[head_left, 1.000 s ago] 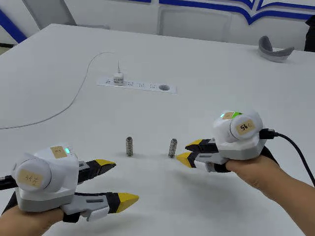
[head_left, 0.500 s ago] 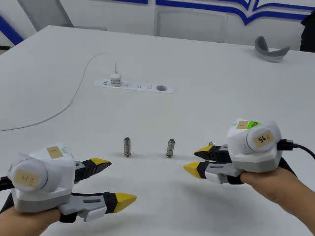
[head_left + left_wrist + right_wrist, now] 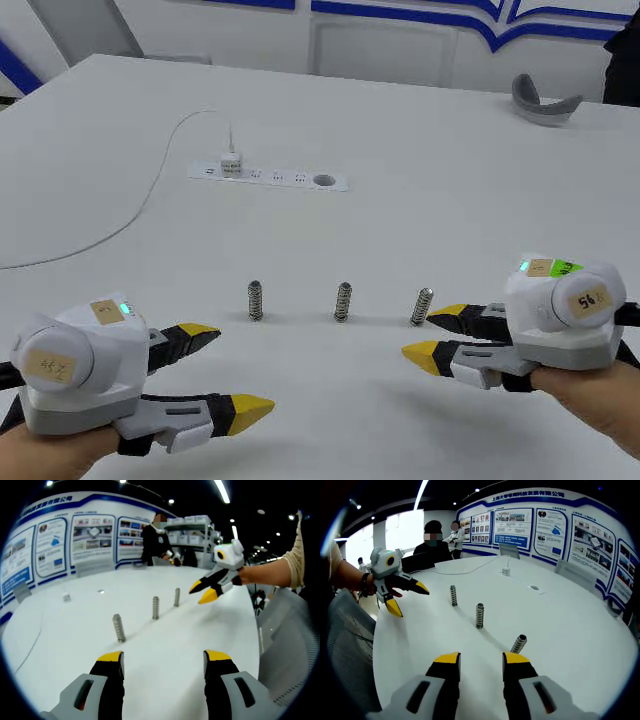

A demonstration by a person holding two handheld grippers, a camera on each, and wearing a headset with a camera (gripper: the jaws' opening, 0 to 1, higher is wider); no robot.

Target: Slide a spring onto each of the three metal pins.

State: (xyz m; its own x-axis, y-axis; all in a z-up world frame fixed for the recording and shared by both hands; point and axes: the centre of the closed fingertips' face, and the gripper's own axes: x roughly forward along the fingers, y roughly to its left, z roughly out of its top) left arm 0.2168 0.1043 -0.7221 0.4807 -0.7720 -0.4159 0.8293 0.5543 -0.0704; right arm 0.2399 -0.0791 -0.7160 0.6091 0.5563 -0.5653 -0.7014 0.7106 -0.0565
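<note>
Leftmost, the left claw (image 3: pixel 232 368), a white-and-grey handheld unit with black jaws tipped in yellow, sits low over the broad white bench (image 3: pixel 420 200). Its jaws are spread wide and nothing is between them. A hand (image 3: pixel 40 455) grips it from behind.

Ahead of both claws, three small silvery metal coil springs stand in a row across the bench. The left spring (image 3: pixel 255 299) is upright, beyond the left claw and a little to its right, clearly apart from the yellow tips. In the left gripper view it is the nearest of the three, ahead of the left jaw. The middle spring (image 3: pixel 343 301) is also upright, about midway between the two claws and touched by neither. The right spring (image 3: pixel 422 306) leans, with its top tipped toward the right. Any pin inside the coils is too small to make out.

Just right of that leaning spring is the right claw (image 3: pixel 430 336), of the same white, black and yellow build. Its jaws are parted by a narrower gap and hold nothing. The farther yellow tip lies just beside the foot of the right spring, and whether they touch cannot be told. In the right gripper view the spring stands just ahead of the right-hand jaw, outside the gap.

Farther back on the bench lie a flat white power strip (image 3: pixel 268 176) with a small white plug adapter (image 3: pixel 230 165) and a thin white cable (image 3: pixel 150 200) curving off to the left. Near the far right edge rests a grey curved band (image 3: pixel 545 98).
</note>
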